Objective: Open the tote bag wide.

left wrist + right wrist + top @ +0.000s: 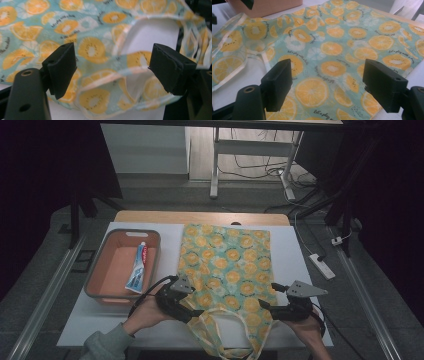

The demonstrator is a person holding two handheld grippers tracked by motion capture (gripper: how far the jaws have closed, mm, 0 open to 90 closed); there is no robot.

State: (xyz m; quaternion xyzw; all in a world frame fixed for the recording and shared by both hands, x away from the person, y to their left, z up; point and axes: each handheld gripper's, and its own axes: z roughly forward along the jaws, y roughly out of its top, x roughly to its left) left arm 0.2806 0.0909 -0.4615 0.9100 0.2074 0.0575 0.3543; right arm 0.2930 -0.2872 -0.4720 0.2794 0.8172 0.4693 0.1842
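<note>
Citrus-print bag (225, 265) flat, both tools gaping at its mouth

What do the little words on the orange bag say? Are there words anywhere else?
"Let's play with a …": printed again and again in small dark script on the fabric bag; the last word is too blurred to read.
Toothpaste tube in the bin: it carries printing, too small to read.
Nothing else shows any writing.

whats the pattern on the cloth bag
Orange and kiwi slices on pale teal, on the bag; clearest in the right gripper view.
</note>
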